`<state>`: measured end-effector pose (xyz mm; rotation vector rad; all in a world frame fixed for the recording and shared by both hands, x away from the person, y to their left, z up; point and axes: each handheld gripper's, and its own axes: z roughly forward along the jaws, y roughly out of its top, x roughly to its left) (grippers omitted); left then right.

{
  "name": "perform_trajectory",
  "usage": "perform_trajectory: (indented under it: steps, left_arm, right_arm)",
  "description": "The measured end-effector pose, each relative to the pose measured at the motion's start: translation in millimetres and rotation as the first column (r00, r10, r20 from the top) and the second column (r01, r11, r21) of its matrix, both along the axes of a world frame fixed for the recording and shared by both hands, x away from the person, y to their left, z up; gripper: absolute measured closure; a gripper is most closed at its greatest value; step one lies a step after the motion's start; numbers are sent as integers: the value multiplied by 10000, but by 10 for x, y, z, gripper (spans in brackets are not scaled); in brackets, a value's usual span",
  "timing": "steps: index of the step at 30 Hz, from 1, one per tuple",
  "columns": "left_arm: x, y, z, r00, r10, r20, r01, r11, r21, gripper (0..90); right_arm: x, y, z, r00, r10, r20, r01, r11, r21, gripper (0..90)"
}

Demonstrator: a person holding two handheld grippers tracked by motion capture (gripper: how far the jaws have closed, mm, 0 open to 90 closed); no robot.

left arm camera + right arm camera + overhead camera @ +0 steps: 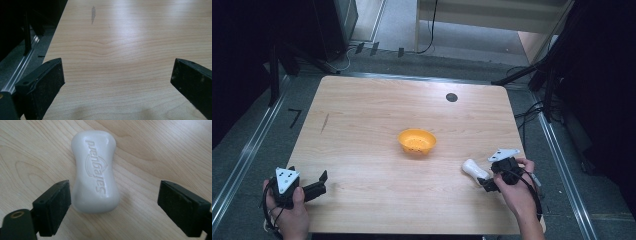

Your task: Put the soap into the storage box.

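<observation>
Soap bar between parted jaws at the desk's right edge

High view: the right gripper [490, 181] covers the near end of the white soap bar [475, 170], which lies on the desk [362, 130] near its right front corner. An orange bowl [417, 141] sits mid-desk, well apart. The left gripper [319, 182] rests at the front left.

Left gripper view: jaws spread wide over bare wood, both cut off by the frame.

Right gripper view: jaws released, straddling the bar's near end; the left jaw is just beside it, contact unclear. The soap is waisted, glossy, with embossed lettering reading upside down.
</observation>
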<state>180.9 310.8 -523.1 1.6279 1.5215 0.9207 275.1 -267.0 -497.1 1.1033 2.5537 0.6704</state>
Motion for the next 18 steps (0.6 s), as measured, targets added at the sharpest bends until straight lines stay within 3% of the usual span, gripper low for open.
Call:
perform_trajectory:
  steps: [12,18]
  left_arm:
    - [5,0,-2,10000,6,7,-6,10000,-13,0]
    - [7,1,-1,10000,-22,-8,22,10000,-15,0]
  right_arm:
    - [136,183,58,9978,456,-482,-463,9989,-120,139]
    - [180,265,17,9947,521,-882,-544,9982,-241,263]
